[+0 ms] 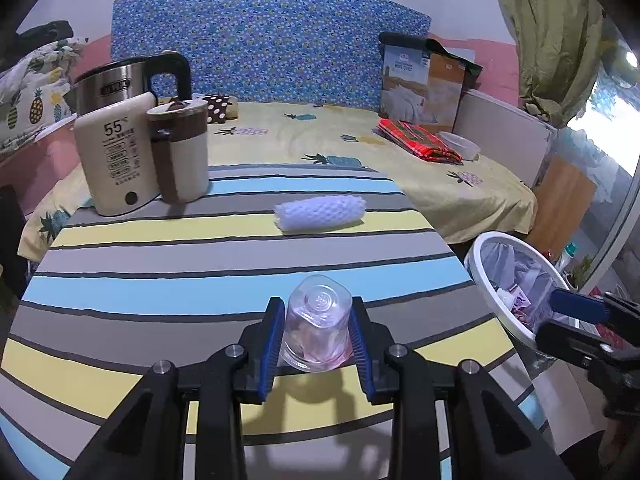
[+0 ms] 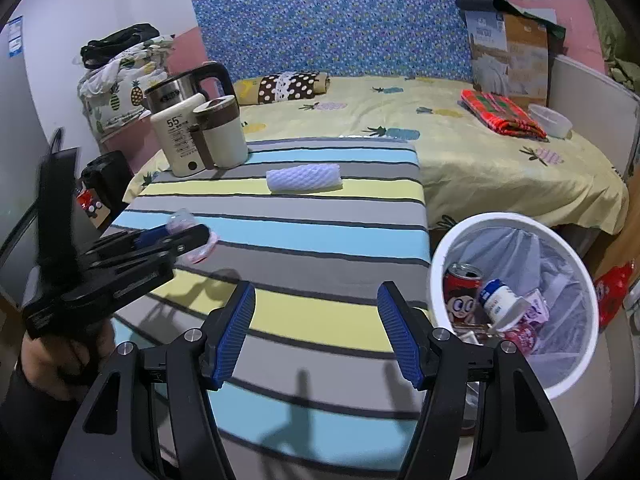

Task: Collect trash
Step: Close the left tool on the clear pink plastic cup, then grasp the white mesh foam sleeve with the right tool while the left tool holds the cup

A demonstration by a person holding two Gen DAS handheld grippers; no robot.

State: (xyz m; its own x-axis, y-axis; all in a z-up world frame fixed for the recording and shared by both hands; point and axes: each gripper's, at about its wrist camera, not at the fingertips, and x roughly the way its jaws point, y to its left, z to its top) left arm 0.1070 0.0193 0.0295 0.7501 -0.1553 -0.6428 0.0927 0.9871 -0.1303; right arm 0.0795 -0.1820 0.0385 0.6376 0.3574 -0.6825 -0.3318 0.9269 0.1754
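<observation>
My left gripper (image 1: 317, 312) is shut on a clear plastic cup (image 1: 318, 332) with pink scraps inside, held a little above the striped table (image 1: 224, 288). From the right wrist view the same cup (image 2: 192, 236) shows at the left, in the left gripper (image 2: 188, 236). A white foam net sleeve (image 1: 320, 213) lies farther back on the table, also seen as the sleeve (image 2: 304, 178). My right gripper (image 2: 316, 300) stands open over the table's near right part, nothing between its fingers. The white trash bin (image 2: 516, 224), lined with a bag, holds a red can and wrappers.
A steel kettle (image 1: 116, 84), a cream warmer (image 1: 116, 160) and a brown-and-white mug (image 1: 182, 152) stand at the table's far left corner. Behind is a bed with a yellow pineapple sheet (image 1: 320, 136), a red plaid cloth (image 1: 420, 140) and a box. The bin (image 1: 480, 268) stands right of the table.
</observation>
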